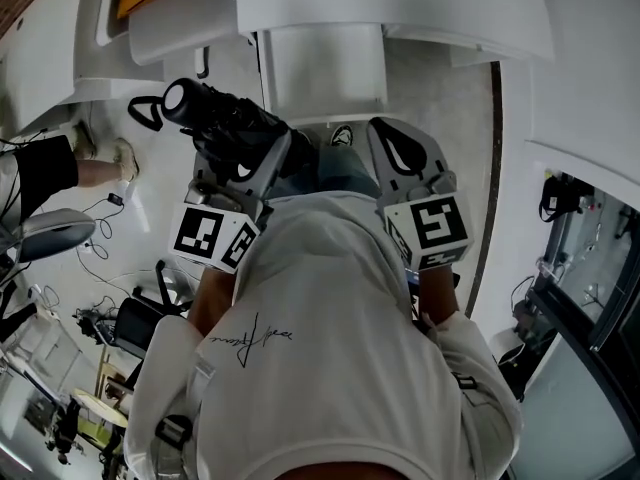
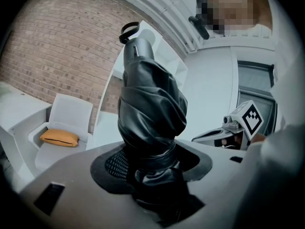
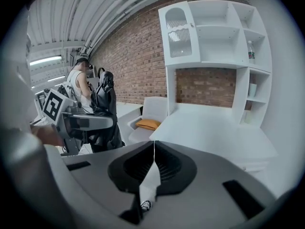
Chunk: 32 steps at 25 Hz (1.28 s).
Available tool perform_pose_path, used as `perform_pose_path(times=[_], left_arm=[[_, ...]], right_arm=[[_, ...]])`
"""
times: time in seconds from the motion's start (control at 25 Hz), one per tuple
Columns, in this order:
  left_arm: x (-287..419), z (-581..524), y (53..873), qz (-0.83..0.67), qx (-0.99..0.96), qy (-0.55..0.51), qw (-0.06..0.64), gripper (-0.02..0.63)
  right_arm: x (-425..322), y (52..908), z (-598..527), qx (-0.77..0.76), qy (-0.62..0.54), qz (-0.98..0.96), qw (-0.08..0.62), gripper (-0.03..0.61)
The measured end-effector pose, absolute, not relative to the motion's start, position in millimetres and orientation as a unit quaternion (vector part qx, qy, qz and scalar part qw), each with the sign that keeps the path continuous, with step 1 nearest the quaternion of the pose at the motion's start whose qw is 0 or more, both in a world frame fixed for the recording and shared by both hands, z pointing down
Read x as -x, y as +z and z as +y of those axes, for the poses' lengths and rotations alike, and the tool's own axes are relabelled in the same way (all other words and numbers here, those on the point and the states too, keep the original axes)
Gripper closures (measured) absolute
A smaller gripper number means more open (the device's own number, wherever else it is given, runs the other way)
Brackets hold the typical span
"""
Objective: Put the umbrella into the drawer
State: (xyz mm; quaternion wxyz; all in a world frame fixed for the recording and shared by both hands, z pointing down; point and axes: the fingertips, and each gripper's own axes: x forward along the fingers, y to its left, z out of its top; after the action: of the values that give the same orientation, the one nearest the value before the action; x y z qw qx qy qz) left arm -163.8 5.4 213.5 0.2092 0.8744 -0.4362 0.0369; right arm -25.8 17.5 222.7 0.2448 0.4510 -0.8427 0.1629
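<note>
No brand or label is being made out. Only an unreadable script print is being shown on the white shirt (image 1: 300,388), plus square black-and-white markers on the gripper cubes. The left gripper (image 1: 245,156) is being seen closed on the folded black umbrella (image 1: 225,118), its jaws pressed into the wrapped fabric near one end. The right gripper (image 1: 395,143) is being shown with jaws fully together and nothing between them. The umbrella is being held in the air at centre left of the head view, beside a white unit (image 1: 320,68). Its long axis is pointing from the jaws toward the upper left of the frame, with the strap loop (image 1: 145,113) at the far end.
</note>
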Motion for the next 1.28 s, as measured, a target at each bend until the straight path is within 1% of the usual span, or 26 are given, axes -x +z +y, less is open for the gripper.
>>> perform_pose_path(times=[0.56, 1.28], left_arm=[[149, -5, 234, -0.437, -0.87, 0.064, 0.219, 0.357], [128, -25, 269, -0.431, -0.866, 0.112, 0.229, 0.357]], right_arm=[[7, 247, 22, -0.442, 0.199, -0.836, 0.256, 0.552], [-5, 272, 23, -0.421, 0.249, -0.839, 0.24, 0.552]])
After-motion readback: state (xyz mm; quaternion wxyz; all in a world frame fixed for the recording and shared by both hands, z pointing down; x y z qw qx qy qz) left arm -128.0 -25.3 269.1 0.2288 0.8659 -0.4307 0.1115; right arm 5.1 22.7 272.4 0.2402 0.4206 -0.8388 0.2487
